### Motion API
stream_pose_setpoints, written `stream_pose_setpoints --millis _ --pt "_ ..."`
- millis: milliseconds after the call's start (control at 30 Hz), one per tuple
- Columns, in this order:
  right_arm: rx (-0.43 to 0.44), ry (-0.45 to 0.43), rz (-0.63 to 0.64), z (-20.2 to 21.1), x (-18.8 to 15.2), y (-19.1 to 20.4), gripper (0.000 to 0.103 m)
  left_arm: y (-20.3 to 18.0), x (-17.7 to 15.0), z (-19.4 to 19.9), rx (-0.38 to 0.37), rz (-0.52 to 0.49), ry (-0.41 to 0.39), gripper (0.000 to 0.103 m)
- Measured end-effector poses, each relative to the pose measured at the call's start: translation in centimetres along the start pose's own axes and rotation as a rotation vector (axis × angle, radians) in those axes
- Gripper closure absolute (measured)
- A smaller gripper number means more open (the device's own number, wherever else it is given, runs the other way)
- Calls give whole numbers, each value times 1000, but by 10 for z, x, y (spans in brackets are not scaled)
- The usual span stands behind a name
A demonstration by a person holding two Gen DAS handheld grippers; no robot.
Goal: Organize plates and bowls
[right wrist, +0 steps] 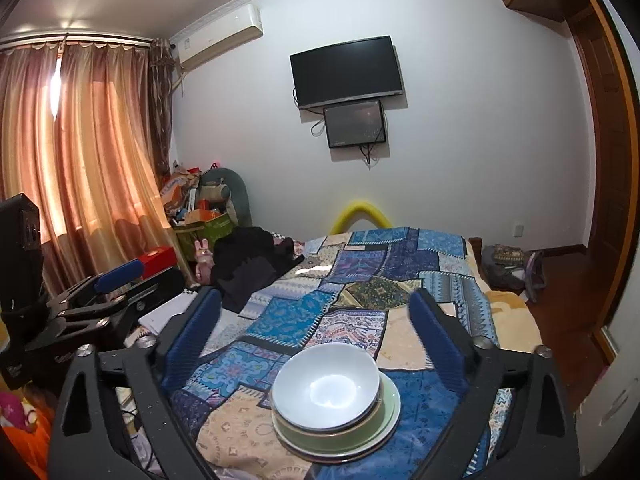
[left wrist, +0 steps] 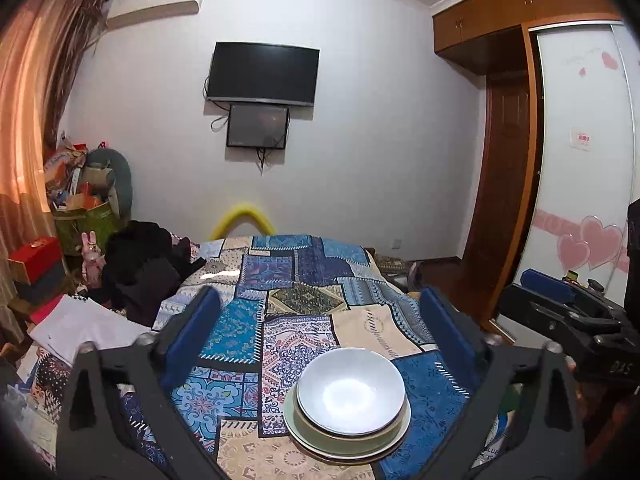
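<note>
A white bowl (left wrist: 351, 390) sits on top of a stack: a pale green bowl (left wrist: 344, 438) under it, and plates (left wrist: 394, 440) at the bottom, on a patchwork cloth (left wrist: 296, 304). The stack also shows in the right wrist view, with the white bowl (right wrist: 326, 386) on top. My left gripper (left wrist: 320, 308) is open and empty, above and behind the stack. My right gripper (right wrist: 316, 308) is open and empty, likewise above the stack. Each gripper shows in the other's view: the right one (left wrist: 560, 300) and the left one (right wrist: 108, 284).
A heap of black clothing (left wrist: 140, 264) and white papers (left wrist: 84, 328) lie left of the cloth. Boxes and a green bin (left wrist: 86, 220) stand by the curtain. A wardrobe (left wrist: 576, 184) and door are on the right. A bag (right wrist: 510, 268) lies on the floor.
</note>
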State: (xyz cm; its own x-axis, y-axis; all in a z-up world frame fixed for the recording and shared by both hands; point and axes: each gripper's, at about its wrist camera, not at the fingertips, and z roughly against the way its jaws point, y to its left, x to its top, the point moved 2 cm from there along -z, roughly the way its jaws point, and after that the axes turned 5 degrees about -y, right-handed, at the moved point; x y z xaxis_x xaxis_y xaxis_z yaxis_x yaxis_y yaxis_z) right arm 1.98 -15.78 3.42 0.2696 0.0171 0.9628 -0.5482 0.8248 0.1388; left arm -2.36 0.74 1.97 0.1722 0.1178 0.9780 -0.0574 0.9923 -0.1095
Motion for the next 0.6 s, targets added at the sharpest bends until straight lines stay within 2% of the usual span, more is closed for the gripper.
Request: stream_pose_setpoints --millis 67,600 --pt "-5 -13 5 3 -1 2 1 0 -1 4 0 -2 -8 0" --pt "1 -13 -9 11 -10 2 0 2 -8 5 8 4 9 0"
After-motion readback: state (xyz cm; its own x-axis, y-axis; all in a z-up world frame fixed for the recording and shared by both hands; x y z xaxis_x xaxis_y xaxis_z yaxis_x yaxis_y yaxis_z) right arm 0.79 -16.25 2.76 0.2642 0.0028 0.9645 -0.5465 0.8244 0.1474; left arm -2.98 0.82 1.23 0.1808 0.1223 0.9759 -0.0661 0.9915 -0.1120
